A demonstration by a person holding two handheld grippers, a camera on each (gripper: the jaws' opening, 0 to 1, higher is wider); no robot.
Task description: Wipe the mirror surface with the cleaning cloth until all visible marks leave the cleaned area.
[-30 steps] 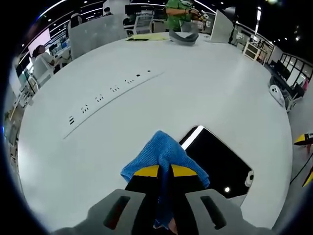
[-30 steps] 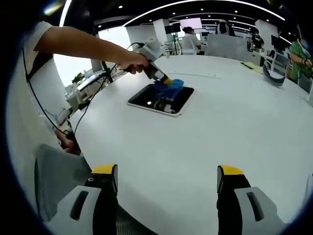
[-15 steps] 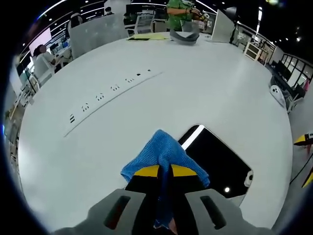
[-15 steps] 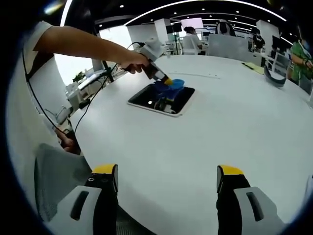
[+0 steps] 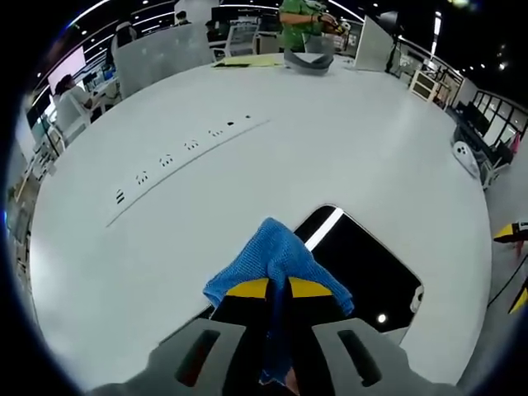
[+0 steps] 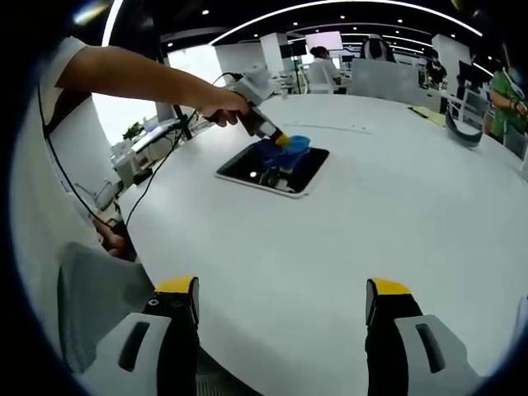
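On the white table (image 5: 346, 157), left gripper view first.

A: What am I holding?

B: My left gripper (image 5: 278, 288) is clamped on the blue cleaning cloth (image 5: 273, 257), jaws pinched narrow around it. The mirror (image 5: 359, 264) lies just ahead and to the right of the jaws, its long axis running diagonally away to the lower right; the cloth overlaps its near-left edge.

A: Right gripper view?

B: My right gripper (image 6: 280, 307) is spread wide, holding nothing, well apart from the mirror (image 6: 274, 169). The left gripper (image 6: 268, 130) is on it with the cloth (image 6: 289, 145).

A: So?

B: Left does the wiping, I reckon, sweeping along that diagonal.
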